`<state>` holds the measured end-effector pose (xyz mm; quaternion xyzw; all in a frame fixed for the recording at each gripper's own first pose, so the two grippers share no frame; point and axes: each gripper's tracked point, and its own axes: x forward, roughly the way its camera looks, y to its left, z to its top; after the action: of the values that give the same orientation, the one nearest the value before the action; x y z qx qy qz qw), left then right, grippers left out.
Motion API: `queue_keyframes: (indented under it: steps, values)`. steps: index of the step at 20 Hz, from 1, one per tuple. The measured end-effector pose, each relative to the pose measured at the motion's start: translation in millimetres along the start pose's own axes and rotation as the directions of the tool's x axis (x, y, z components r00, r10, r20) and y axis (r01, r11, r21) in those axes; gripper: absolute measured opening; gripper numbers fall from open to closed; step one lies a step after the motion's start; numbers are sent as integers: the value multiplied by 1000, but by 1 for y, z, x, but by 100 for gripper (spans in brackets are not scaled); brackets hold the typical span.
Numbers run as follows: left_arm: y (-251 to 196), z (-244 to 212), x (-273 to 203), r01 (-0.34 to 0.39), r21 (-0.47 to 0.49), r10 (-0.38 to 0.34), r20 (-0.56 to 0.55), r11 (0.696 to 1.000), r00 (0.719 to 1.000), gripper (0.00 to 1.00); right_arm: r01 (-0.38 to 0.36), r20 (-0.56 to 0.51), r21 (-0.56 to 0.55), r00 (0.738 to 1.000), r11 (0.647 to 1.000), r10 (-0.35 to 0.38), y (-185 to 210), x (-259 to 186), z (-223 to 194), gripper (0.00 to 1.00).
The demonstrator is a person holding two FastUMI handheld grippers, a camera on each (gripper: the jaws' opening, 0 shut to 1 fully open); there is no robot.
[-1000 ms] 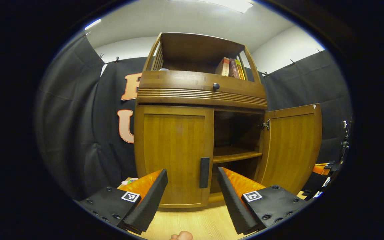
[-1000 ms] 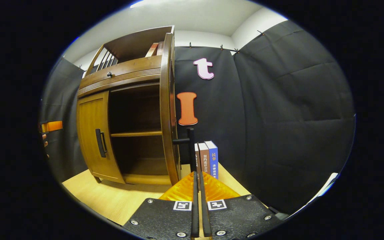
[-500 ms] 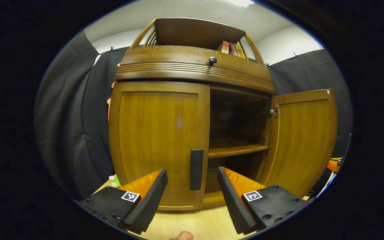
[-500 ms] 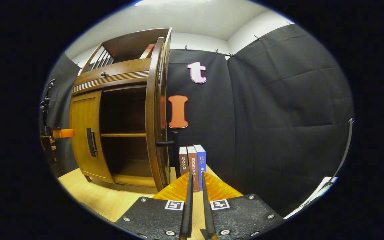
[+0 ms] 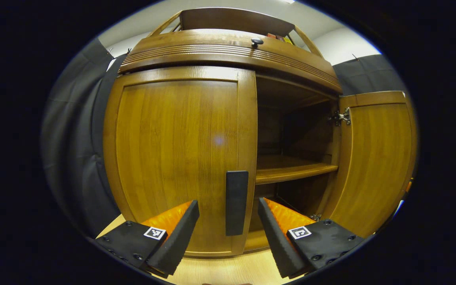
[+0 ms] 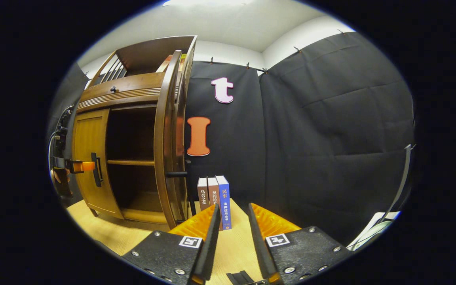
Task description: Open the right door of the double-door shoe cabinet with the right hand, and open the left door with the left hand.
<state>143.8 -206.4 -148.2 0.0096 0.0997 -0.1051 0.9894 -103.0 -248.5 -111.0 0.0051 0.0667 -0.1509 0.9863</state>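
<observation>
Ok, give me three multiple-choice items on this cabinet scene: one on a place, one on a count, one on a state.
1. Where do the upright books stand?
A. on the floor right of the cabinet
B. on the inner shelf
C. on the left door

2. How many upright books are there?
A. one
B. three
C. five

3. What state is the left door in?
A. removed
B. wide open
C. closed

Answers: 1 A, they stand on the floor by the right door. 2 B, three spines show. 3 C, it sits flush; the left gripper straddles its handle without gripping.
</observation>
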Motion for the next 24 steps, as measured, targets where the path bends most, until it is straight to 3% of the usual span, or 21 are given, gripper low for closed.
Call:
queue_keyframes:
  steps: [2,3,4,5,6,7,10,11,12,13,14,16,17,18,19,24]
  values:
    - [-1,-5,10,1,-12,-1,-7,1000,1000,92,7,6,-3,1000,1000,-7,-4,0,1,54]
    - [-1,-8,15,4,-19,-5,-14,1000,1000,89,16,11,-8,1000,1000,-16,-6,0,3,46]
    - [-2,-9,18,10,-22,-10,-18,1000,1000,87,28,17,-16,999,999,-27,-8,-1,4,62]
    - [-3,-11,21,13,-24,-14,-19,1000,1000,86,35,22,-22,999,999,-35,-11,-1,6,64]
    - [-4,-13,25,15,-25,-16,-22,1000,1000,82,42,27,-23,999,999,-42,-13,-2,8,58]
    - [-4,-15,27,18,-26,-19,-25,999,1000,78,45,28,-20,999,999,-45,-13,-4,9,69]
    - [-7,-16,32,32,-39,-33,-24,999,999,74,41,26,-11,999,999,-41,-11,-4,10,75]
    - [-10,-16,34,38,-51,-39,-23,998,999,71,41,24,-13,999,999,-41,-11,-4,9,87]
    - [-11,-18,36,42,-54,-43,-21,998,999,69,40,22,-15,999,999,-40,-10,-5,9,88]
    - [-11,-18,37,42,-58,-43,-23,997,999,64,39,20,-15,999,999,-39,-9,-6,10,77]
    - [-9,-18,37,38,-56,-39,-25,998,999,60,40,18,-13,999,999,-39,-9,-7,11,91]
    - [-13,-23,40,59,-69,-61,-29,996,998,51,37,18,-6,999,999,-37,-6,-9,13,93]
    - [-13,-21,39,56,-57,-58,-24,997,998,46,36,19,-5,999,999,-36,-5,-10,14,82]
    - [-12,-21,39,57,-41,-58,-20,998,998,41,39,22,-6,999,999,-38,-5,-11,16,94]
    - [-12,-23,37,59,-21,-59,-27,998,998,40,41,24,-8,999,999,-40,-5,-14,17,83]
    - [-11,-24,33,38,-31,-39,-41,999,998,30,24,30,-5,999,1000,-24,6,-25,24,83]
